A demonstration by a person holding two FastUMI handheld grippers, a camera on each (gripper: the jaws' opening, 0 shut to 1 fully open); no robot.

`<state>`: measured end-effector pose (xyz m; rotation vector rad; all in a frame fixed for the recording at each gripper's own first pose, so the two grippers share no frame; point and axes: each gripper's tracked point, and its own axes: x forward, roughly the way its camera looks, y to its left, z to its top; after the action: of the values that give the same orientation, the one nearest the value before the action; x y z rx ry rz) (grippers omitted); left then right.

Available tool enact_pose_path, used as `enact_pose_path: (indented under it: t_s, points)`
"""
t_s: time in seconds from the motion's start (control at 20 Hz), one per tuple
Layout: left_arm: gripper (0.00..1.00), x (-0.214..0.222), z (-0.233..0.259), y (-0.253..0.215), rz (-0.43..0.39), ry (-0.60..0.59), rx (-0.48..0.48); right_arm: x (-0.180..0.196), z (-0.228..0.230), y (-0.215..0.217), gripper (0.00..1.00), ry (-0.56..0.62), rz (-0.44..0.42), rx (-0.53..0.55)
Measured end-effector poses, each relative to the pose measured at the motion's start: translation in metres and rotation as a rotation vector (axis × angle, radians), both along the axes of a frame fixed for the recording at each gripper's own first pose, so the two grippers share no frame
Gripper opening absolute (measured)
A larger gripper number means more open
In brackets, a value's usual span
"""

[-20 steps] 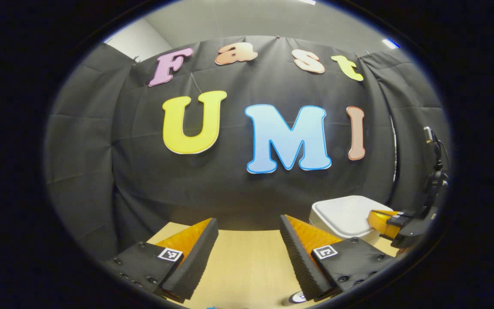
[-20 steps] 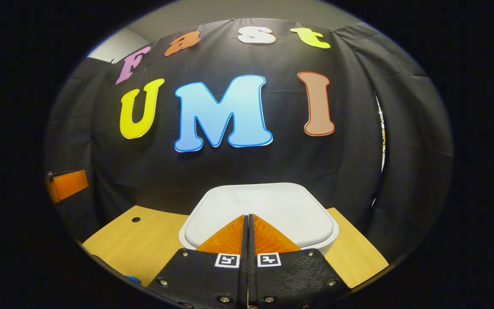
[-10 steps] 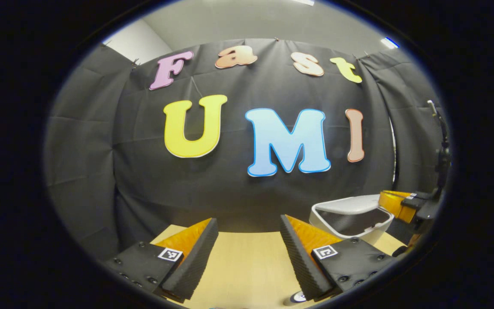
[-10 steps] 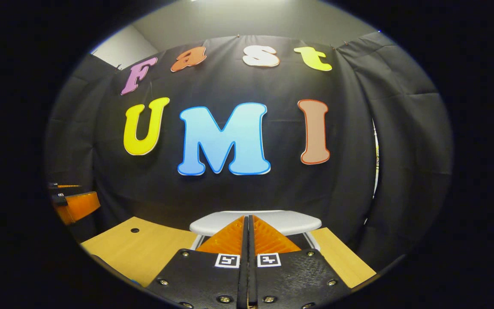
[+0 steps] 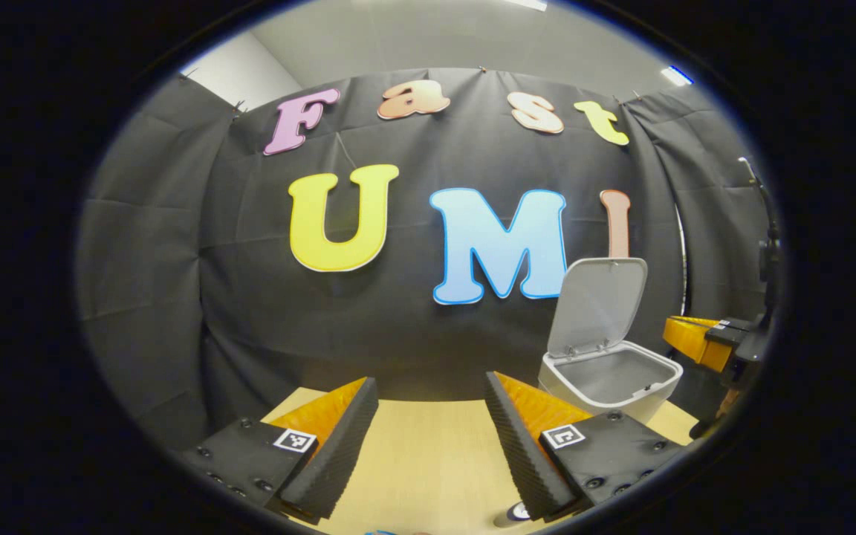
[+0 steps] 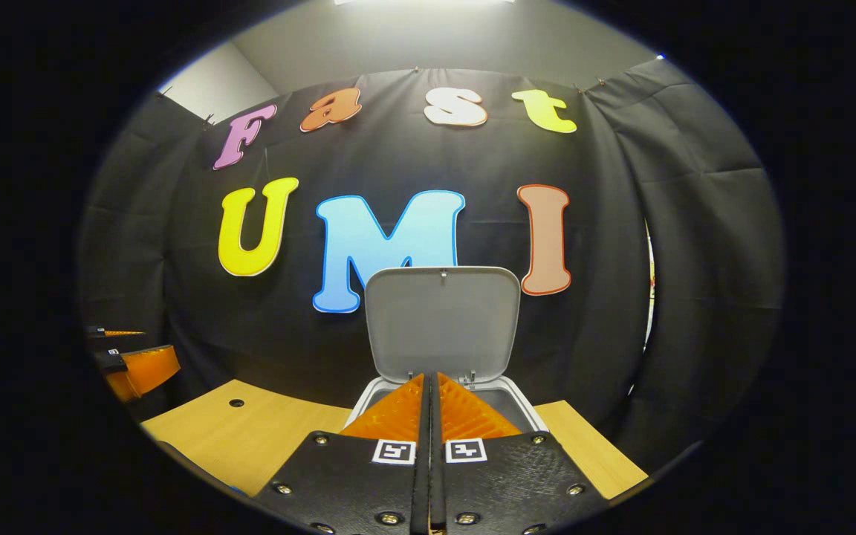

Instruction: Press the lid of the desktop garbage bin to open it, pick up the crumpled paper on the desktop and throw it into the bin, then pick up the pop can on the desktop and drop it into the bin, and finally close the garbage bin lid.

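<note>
Left gripper view: one bin [image 5: 606, 383], lid [image 5: 597, 305] up; left hand-held gripper [image 5: 428, 438] agape, right [image 6: 430, 416] closed empty

Bin [image 5: 606, 386] mouth unblocked from above, lid [image 6: 443, 323] upright behind it, bare table [image 5: 428, 453] beside bin

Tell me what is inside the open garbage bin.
The bin stands with its lid upright. In the left gripper view, the visible part of the inside is bare grey wall, with no paper or can. The bottom is hidden behind the front rim.
</note>
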<state>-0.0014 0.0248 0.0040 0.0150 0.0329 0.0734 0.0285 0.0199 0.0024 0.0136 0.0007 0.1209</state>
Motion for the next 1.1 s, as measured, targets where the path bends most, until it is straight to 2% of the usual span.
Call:
enact_pose_path:
  t_s: [0.5, 1.1]
  points:
    - [0.95, 0.003, -0.018, 0.022, 0.018, 0.015, 0.005, -0.003, -0.006, 0.005, 0.01, 0.026, 0.002, 0.011]
    - [0.96, -0.003, -0.088, 0.051, 0.017, 0.098, 0.005, -0.01, -0.008, 0.009, 0.01, 0.046, -0.003, 0.01]
